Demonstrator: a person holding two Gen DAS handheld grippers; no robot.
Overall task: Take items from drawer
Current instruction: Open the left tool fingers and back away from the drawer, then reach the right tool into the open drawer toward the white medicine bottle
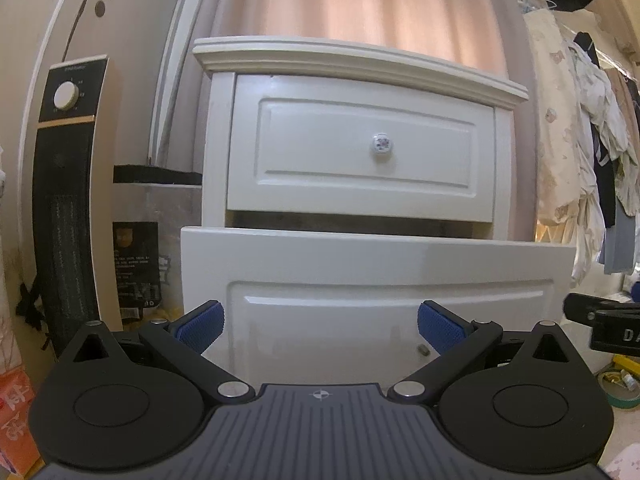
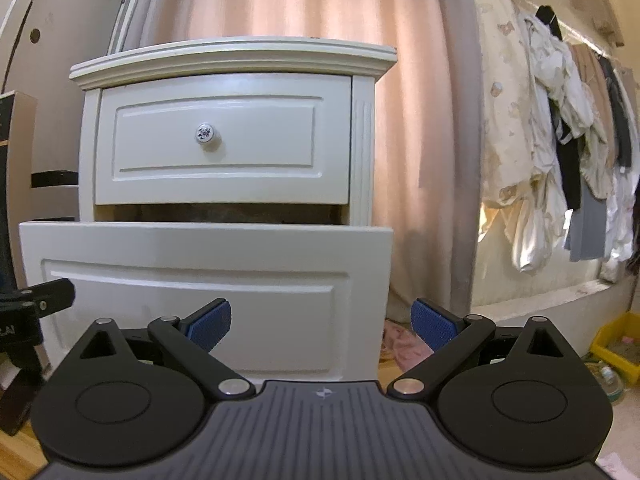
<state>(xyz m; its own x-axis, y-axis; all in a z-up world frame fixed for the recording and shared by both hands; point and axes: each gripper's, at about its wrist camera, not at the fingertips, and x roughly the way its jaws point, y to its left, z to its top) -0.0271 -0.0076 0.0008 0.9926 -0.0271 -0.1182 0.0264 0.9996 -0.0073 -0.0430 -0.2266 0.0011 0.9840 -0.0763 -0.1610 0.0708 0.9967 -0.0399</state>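
A white nightstand (image 1: 360,60) (image 2: 232,56) has two drawers. The upper drawer (image 1: 360,144) (image 2: 224,140), with a patterned round knob (image 1: 382,144) (image 2: 206,133), is closed. The lower drawer (image 1: 376,264) (image 2: 204,256) is pulled out toward me; its front panel hides the inside. My left gripper (image 1: 320,326) is open low in front of that panel, nothing between its blue pads (image 1: 200,326). My right gripper (image 2: 322,326) is open too, near the panel's right edge, and empty. Each gripper's tip shows at the edge of the other's view.
A black tower heater (image 1: 66,200) stands left of the nightstand, with a dark box (image 1: 136,264) between them. A pink curtain (image 2: 416,140) hangs behind. Clothes (image 2: 560,140) hang at right. A yellow bin (image 2: 618,344), tape roll (image 1: 618,390) and pink cloth (image 2: 402,346) lie on the floor.
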